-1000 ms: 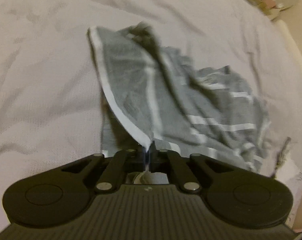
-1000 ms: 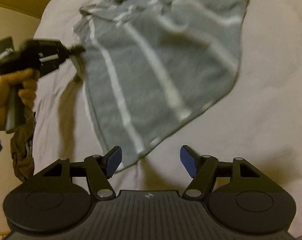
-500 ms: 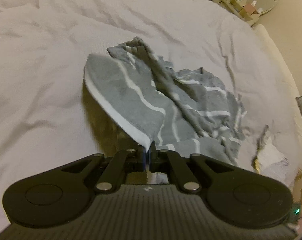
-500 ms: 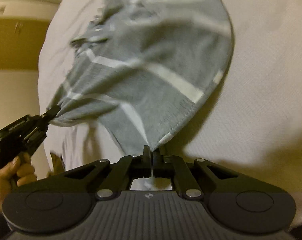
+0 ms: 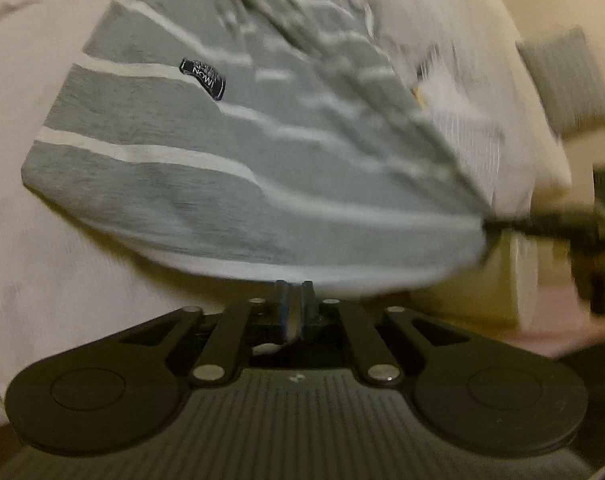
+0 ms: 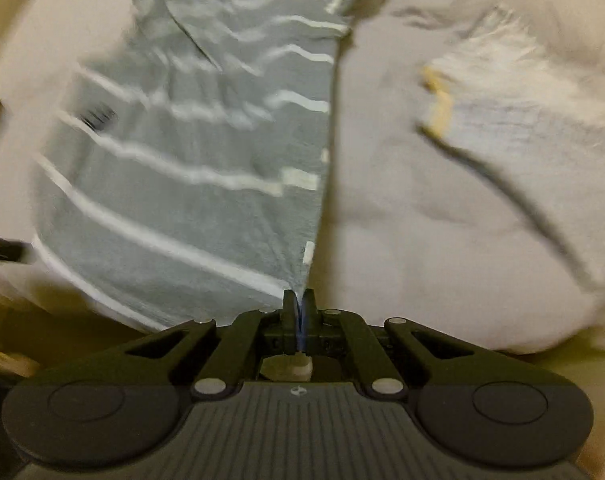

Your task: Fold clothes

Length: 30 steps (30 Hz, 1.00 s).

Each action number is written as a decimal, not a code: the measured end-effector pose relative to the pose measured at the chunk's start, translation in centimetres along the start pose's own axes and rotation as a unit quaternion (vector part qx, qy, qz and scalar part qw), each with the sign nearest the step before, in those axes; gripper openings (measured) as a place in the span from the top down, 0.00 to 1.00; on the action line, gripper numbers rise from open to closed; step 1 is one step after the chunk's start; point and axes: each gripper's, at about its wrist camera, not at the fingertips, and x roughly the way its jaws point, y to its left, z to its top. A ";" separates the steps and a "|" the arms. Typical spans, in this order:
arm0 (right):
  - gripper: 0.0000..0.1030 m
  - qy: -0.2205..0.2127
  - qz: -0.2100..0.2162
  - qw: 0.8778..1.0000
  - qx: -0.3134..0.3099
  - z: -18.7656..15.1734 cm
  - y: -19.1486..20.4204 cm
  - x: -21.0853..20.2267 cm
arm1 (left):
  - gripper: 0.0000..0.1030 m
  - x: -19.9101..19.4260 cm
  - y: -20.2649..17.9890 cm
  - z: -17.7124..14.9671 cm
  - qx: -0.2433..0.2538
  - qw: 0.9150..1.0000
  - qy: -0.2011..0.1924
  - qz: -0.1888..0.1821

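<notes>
we've got the grey striped shirt [image 5: 222, 184] stretched out over the bed [image 5: 62, 264], hem edge toward us, white stripes running across, small dark label [image 5: 203, 78] on the front. it's spread between both grippers. left hand-held gripper [image 5: 295, 300] is pinched tight on the hem, jaws together w/ fabric between. right hand-held gripper [image 6: 299, 308] is likewise clamped on a lower corner of the shirt [image 6: 190, 184], jaws together. in the left view the right hand-held gripper [image 5: 562, 226] shows at the far right, blurred, at the shirt's other corner.

no containers in view. beside the shirt on the bed lies a white garment [image 6: 522, 120] w/ a yellowish trim, apart from it.

vs 0.5 s ago: the shirt was bunched and crumpled w/ folds piled up; now it's pulled wide and mostly flat, label showing. both views are motion-blurred. a grey cushion [image 5: 566, 84] now shows past the bed edge in the left view.
</notes>
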 end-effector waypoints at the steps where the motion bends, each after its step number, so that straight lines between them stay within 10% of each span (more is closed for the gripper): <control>1: 1.00 0.001 -0.006 1.000 0.003 -0.2 -0.4 0.5 | 0.92 -0.1 0.3 -0.5 0.000 1.000 0.001 0.005; 10: 1.00 0.009 -0.012 0.999 -0.029 -0.2 -1.5 3.1 | 0.65 -3.3 9.0 1.6 -0.069 0.987 -0.098 0.111; 15: 1.00 0.017 -0.003 0.999 -0.035 -0.2 -1.9 4.0 | 0.65 -0.7 11.7 3.9 -0.048 0.990 -0.077 0.111; 18: 1.00 0.014 0.010 0.999 -0.034 -0.1 -2.4 4.2 | 0.74 -1.5 11.0 3.3 -0.037 0.992 -0.072 0.102; 19: 1.00 0.009 0.010 0.999 -0.033 -0.1 -2.5 4.0 | 0.96 -2.0 10.7 3.0 -0.035 0.992 -0.072 0.099; 30: 1.00 0.033 0.013 0.998 -0.042 -2.3 -2.7 3.0 | 0.97 -4.7 8.6 -1.0 -0.029 0.994 -0.040 0.098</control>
